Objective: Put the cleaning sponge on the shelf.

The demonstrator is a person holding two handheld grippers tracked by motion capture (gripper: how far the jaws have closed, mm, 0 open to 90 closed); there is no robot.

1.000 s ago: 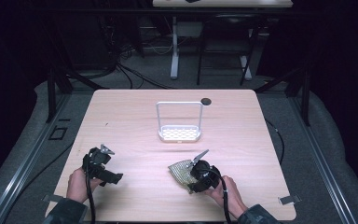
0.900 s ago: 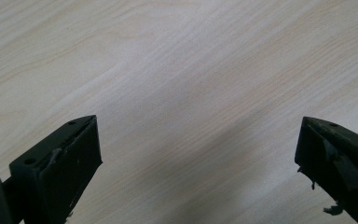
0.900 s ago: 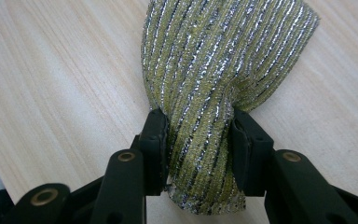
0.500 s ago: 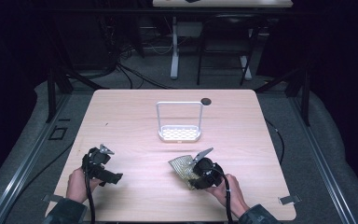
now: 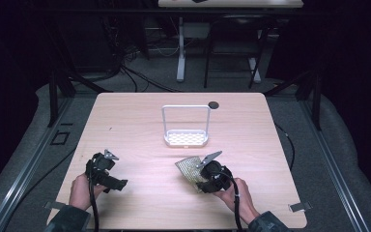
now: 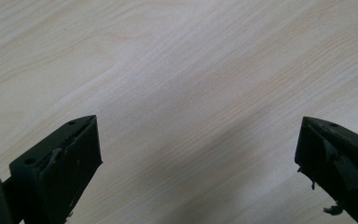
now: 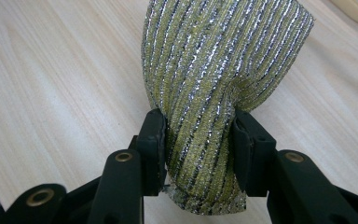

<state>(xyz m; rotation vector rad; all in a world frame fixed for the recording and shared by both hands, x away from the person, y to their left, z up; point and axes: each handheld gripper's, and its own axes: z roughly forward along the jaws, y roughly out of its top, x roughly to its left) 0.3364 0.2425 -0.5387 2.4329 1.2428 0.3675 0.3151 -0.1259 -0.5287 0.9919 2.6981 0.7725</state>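
A yellow-and-silver striped scouring sponge (image 7: 214,70) stands up between the jaws of my right gripper (image 7: 197,140), whose pads press its lower part in from both sides. The jaws have just eased open a touch, and the sponge is still pinched. In the high view the sponge (image 5: 188,167) sticks out to the left of the right gripper (image 5: 198,177), low over the table at the front right. My left gripper (image 5: 118,183) rests at the front left. Its jaws stand wide apart over bare wood (image 6: 198,140) with nothing between them.
A white perforated tray with a tall loop handle (image 5: 185,138) stands mid-table, just beyond the sponge. A small black disc (image 5: 214,105) lies near the far edge of the wooden table (image 5: 135,121). Dark floor and cables surround the table.
The right gripper and its sponge have shifted only very slightly. The left gripper has stayed where it was.
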